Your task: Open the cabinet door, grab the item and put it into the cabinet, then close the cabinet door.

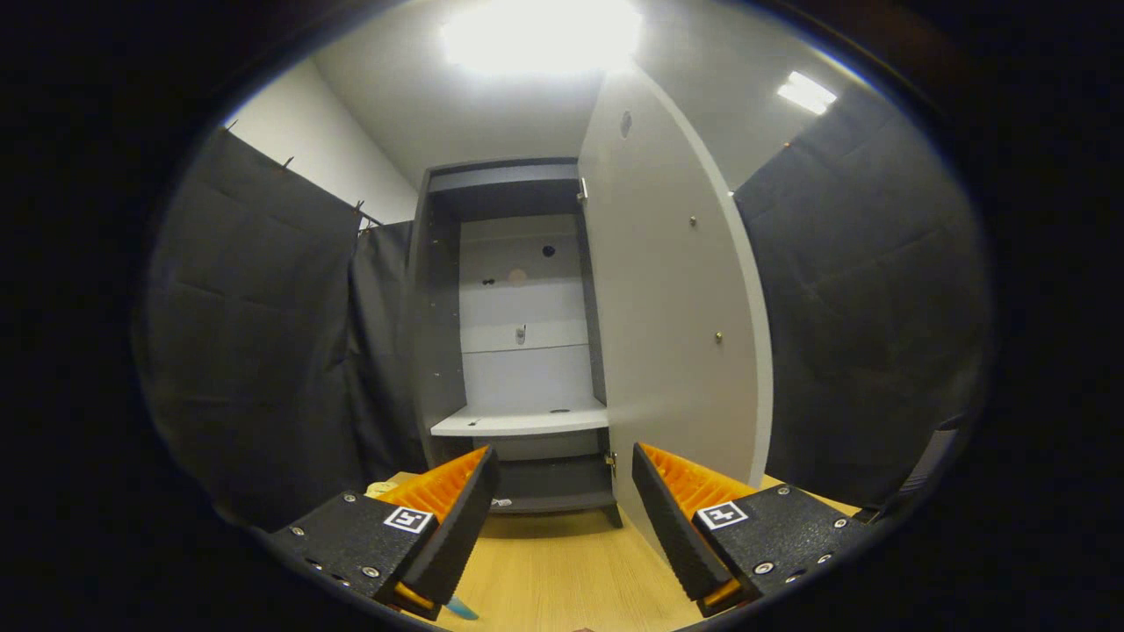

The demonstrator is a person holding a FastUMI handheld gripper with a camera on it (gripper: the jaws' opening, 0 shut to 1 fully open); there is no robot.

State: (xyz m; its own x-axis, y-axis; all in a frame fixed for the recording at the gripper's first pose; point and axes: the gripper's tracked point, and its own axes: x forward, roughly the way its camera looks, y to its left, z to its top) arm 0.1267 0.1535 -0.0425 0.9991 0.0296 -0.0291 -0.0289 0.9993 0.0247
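Tongs (562,491) held low over the wooden tabletop (562,570), fingers spread well apart with nothing between them. Straight ahead at the far side stands the grey cabinet (439,307), its door (667,307) swung wide open to the right, the near edge of the door reaching just beyond the right finger. Inside, a pale shelf (518,421) sits bare above a lower compartment. A small pale object (382,488), possibly the item, peeks out just left of the left finger; too hidden to identify

Dark cloth walls (255,351), wooden tabletop (562,570) (bright ceiling light (540,35)).
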